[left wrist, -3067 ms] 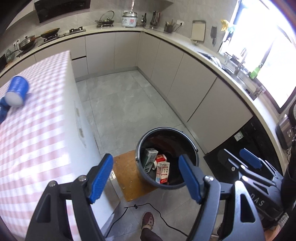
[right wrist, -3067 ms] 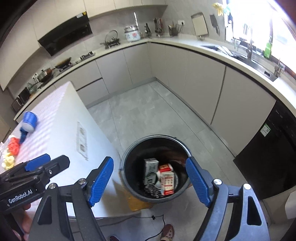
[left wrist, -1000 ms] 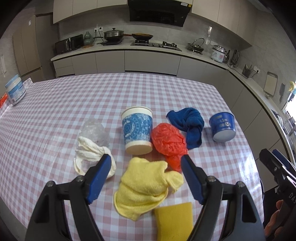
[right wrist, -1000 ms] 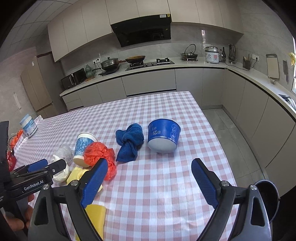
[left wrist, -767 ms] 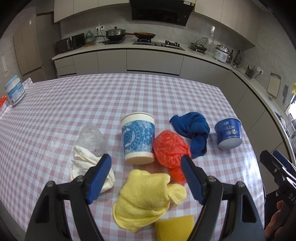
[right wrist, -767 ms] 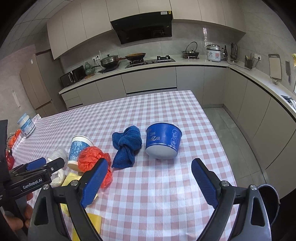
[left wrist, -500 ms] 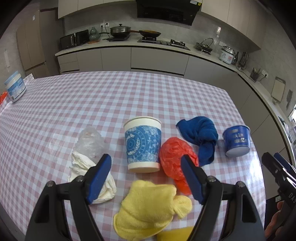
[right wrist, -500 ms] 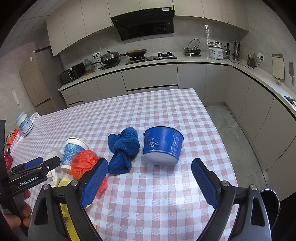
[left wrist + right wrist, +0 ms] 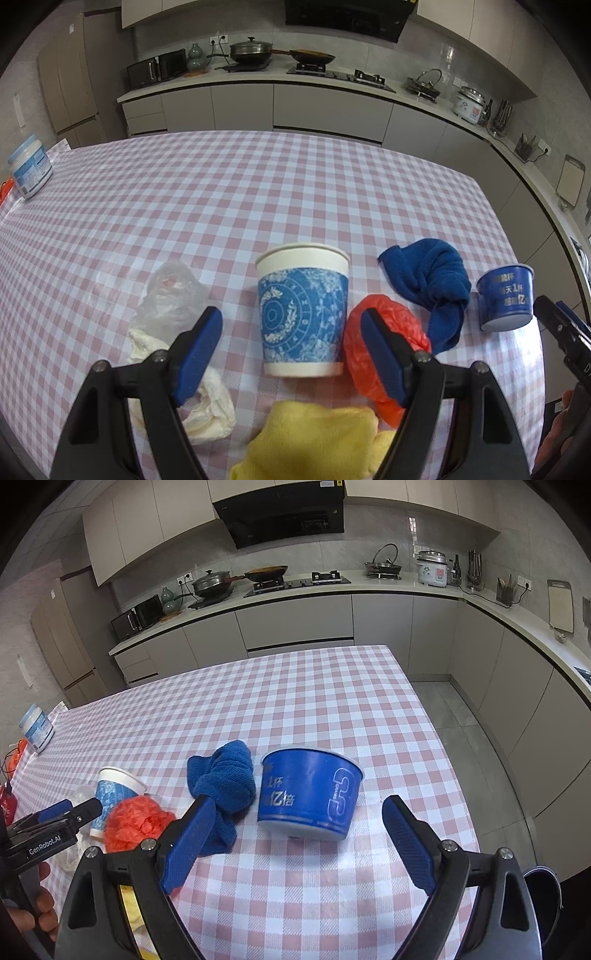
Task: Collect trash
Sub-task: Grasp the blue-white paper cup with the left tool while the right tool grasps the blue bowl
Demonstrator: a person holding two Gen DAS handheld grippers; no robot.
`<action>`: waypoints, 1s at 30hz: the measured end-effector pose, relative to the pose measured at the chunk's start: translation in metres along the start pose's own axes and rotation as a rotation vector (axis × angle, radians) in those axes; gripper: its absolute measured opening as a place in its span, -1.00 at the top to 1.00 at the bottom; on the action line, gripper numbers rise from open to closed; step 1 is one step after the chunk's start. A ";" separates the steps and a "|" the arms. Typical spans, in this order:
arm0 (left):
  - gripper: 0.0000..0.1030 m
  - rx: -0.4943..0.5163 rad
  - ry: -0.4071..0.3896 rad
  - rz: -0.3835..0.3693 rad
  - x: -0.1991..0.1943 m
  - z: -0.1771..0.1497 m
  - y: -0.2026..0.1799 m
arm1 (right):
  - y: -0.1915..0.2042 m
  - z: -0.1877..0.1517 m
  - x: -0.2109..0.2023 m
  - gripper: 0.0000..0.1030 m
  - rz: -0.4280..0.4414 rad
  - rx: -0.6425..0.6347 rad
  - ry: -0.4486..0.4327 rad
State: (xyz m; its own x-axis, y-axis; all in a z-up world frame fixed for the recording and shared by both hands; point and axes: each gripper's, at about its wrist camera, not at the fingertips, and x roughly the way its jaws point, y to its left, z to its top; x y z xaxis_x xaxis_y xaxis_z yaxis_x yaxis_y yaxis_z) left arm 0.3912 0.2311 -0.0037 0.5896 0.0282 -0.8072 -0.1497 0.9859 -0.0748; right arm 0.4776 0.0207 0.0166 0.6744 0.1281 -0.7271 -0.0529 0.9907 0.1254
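A blue-patterned paper cup stands upright on the checked table, just beyond my left gripper, which is open and empty. Beside the cup lie a crumpled red plastic bag, a clear plastic bag and a white wad. An upside-down blue paper bowl sits just ahead of my right gripper, open with nothing between its fingers. The same cup and red bag show at the left of the right wrist view.
A knotted blue cloth lies between the red bag and the bowl; a yellow cloth is near the table's front edge. A white jar stands far left. The dark bin's rim shows on the floor past the table's right edge.
Both grippers have come forward and lower over the table, so the cup and the bowl loom larger. The yellow sponge has dropped out of the left view. Both stay open.
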 end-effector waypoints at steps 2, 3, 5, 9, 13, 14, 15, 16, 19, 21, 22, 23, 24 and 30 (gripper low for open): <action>-0.53 0.001 0.012 0.001 0.008 0.002 -0.002 | -0.004 0.004 0.009 -0.81 -0.008 0.003 0.008; -0.53 0.000 0.019 0.001 0.010 0.002 -0.003 | -0.006 0.005 0.012 -0.81 -0.013 0.005 0.009; -0.53 -0.004 0.027 0.001 0.016 0.003 -0.004 | -0.011 0.008 0.019 -0.81 -0.015 0.013 0.014; -0.53 -0.012 0.044 0.010 0.026 0.005 -0.005 | -0.017 0.015 0.035 -0.81 -0.014 0.016 0.029; -0.53 -0.018 0.057 0.018 0.035 0.006 -0.004 | -0.020 0.016 0.049 -0.81 -0.010 0.020 0.049; -0.53 -0.019 0.060 0.019 0.037 0.006 -0.004 | -0.020 0.015 0.052 -0.82 -0.007 0.021 0.054; -0.53 -0.021 0.064 0.020 0.039 0.006 -0.004 | -0.020 0.015 0.054 -0.82 0.000 0.023 0.058; -0.53 -0.024 0.068 0.020 0.041 0.005 -0.004 | -0.020 0.015 0.057 -0.82 0.003 0.023 0.064; -0.53 -0.033 0.079 0.019 0.047 0.004 -0.002 | -0.018 0.013 0.064 -0.82 0.013 0.021 0.081; -0.52 -0.039 0.083 0.015 0.049 0.003 -0.002 | -0.018 0.011 0.068 -0.82 0.026 0.026 0.093; -0.52 -0.042 0.086 0.011 0.050 0.002 -0.001 | -0.018 0.011 0.070 -0.82 0.030 0.026 0.095; -0.46 -0.046 0.090 0.005 0.051 0.001 -0.001 | -0.017 0.010 0.071 -0.82 0.033 0.026 0.099; -0.41 -0.050 0.094 -0.003 0.052 0.000 -0.001 | -0.017 0.010 0.072 -0.82 0.037 0.026 0.101; -0.23 -0.064 0.079 -0.021 0.050 -0.003 -0.001 | -0.015 0.008 0.075 -0.74 0.061 0.024 0.095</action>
State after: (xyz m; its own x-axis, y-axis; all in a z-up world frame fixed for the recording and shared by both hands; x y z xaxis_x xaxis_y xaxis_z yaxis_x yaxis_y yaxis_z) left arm 0.4186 0.2311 -0.0452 0.5289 -0.0083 -0.8486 -0.1893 0.9736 -0.1275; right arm 0.5344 0.0149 -0.0345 0.5977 0.1929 -0.7782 -0.0735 0.9797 0.1864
